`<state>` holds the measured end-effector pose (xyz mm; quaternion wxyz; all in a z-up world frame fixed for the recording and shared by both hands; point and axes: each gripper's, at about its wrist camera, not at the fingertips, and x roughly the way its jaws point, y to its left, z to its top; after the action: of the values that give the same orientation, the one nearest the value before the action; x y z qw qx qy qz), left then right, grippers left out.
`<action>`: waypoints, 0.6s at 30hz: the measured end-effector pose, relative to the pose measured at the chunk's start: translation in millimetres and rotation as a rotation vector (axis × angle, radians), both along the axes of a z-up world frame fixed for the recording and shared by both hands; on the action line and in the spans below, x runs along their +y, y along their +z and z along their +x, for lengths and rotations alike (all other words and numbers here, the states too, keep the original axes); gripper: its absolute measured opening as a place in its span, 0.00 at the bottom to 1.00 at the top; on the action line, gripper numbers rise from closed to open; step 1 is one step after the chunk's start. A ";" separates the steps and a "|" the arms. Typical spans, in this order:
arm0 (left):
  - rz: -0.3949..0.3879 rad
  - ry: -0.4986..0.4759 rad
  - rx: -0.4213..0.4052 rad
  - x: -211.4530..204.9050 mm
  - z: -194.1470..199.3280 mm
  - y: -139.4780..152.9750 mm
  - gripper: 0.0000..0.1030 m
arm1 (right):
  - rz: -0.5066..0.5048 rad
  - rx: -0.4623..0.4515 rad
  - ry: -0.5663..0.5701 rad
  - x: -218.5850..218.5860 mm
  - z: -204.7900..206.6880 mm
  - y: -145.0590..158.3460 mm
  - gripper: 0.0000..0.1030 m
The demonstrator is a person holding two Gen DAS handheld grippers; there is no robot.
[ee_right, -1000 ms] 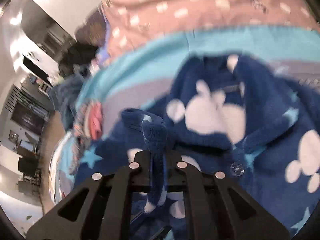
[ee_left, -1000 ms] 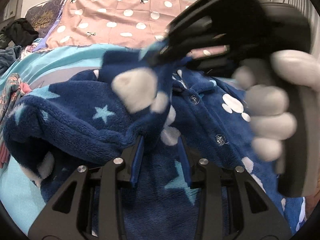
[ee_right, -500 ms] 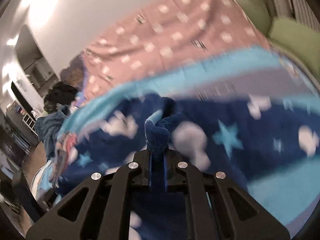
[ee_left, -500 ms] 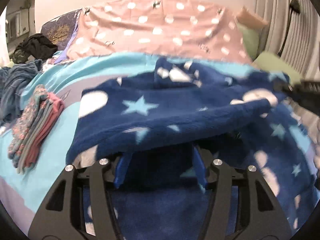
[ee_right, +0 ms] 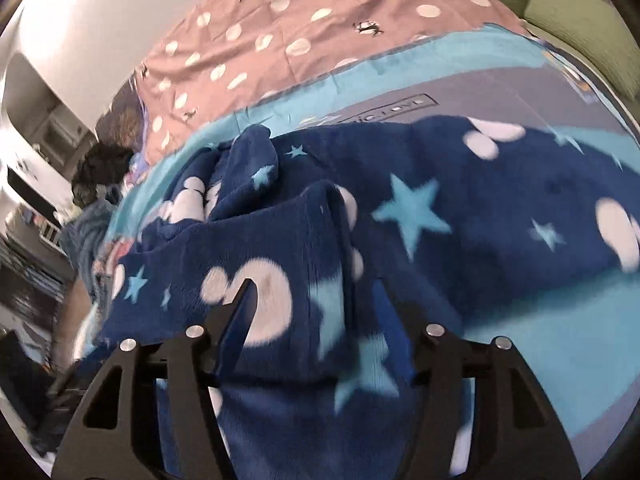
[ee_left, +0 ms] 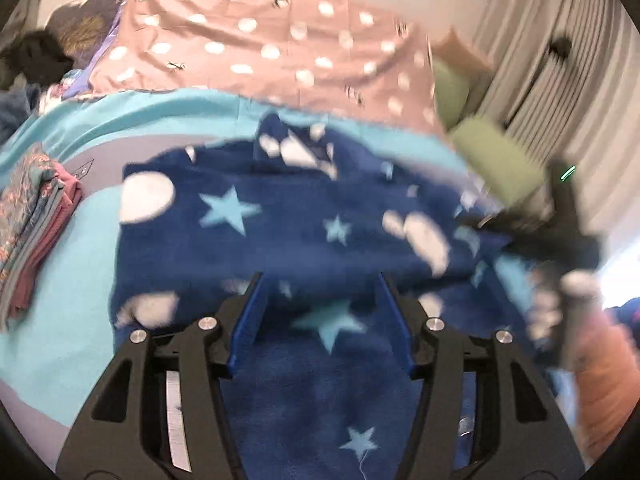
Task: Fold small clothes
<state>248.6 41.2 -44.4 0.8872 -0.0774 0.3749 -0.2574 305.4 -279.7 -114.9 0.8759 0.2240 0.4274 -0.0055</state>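
Note:
A dark blue fleece garment [ee_left: 280,232] with light blue stars and white blobs lies spread on a turquoise and grey bedcover [ee_left: 80,264]. My left gripper [ee_left: 320,280] is open just above the garment's near part, with nothing between its fingers. My right gripper [ee_right: 316,292] is open, and a folded flap of the same garment [ee_right: 460,208] lies loosely between and over its fingers. The right gripper also shows blurred at the right of the left wrist view [ee_left: 560,220].
A pile of folded clothes [ee_left: 32,216] lies at the left on the bedcover. A pink spotted blanket [ee_left: 260,44] lies beyond. Green cushions [ee_left: 492,160] and a curtain [ee_left: 552,40] are at the right. Dark clothes [ee_right: 96,172] lie at the far left.
My right gripper opened and let go of the garment's edge. The garment went from bunched up to spread flat. My left gripper drew back and opened wider.

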 end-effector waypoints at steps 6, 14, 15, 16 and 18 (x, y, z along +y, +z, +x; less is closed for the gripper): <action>0.092 0.270 0.001 60.8 40.2 -20.7 0.48 | -0.096 -0.002 0.052 24.7 23.0 -7.9 0.29; 0.217 0.269 0.093 61.3 57.6 -54.3 0.25 | -0.204 -0.134 -0.098 -2.9 3.7 26.4 0.05; 0.234 0.274 0.083 59.5 55.9 -54.2 0.25 | -0.251 -0.088 -0.129 -9.5 6.9 16.0 0.05; 0.239 0.275 0.081 58.5 56.1 -54.3 0.26 | -0.286 -0.038 -0.136 -14.9 10.6 2.8 0.06; 0.242 0.278 0.081 60.7 58.2 -52.5 0.27 | -0.253 0.035 -0.141 -27.3 9.5 -17.0 0.07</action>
<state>306.8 102.0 -96.9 0.9012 -0.0315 0.4244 -0.0818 314.9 -307.0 -131.8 0.8871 0.1410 0.4215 -0.1247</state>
